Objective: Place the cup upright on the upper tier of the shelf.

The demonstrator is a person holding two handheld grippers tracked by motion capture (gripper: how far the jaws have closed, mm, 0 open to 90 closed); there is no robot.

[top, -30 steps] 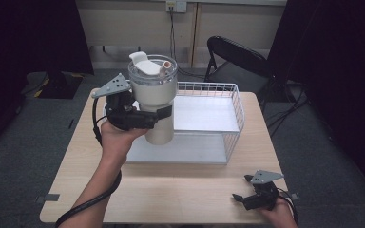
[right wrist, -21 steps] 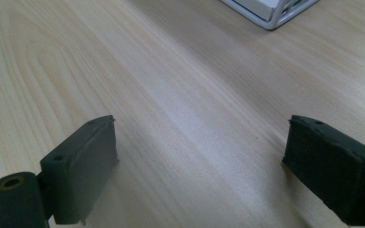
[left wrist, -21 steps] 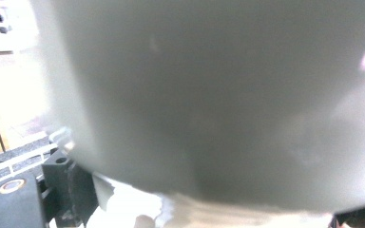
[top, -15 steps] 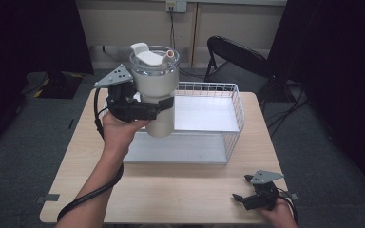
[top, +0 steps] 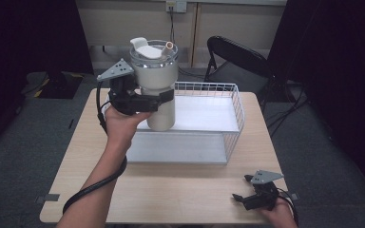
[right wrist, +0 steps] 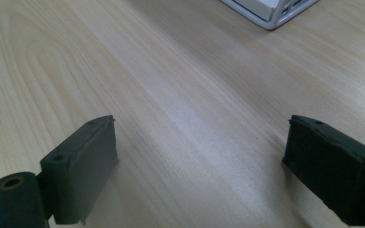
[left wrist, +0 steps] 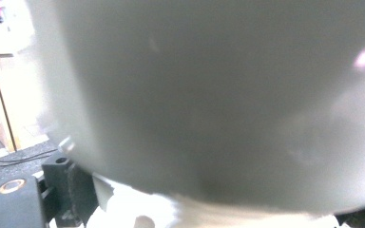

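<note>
Cream-white tumbler (top: 155, 80), smooth, tapered, clear lid with spout, held upright above the near-left corner of the wire basket (top: 235, 102) in the high view; left claw (top: 145, 100) clamped round its body. Not yet set down, by my reading; purpose unclear.

Left gripper view: blurred pale tumbler wall, close.

Right gripper view: right claw (right wrist: 199, 166) spread wide, empty, over pale wood-grain worktop (right wrist: 171, 85).
</note>
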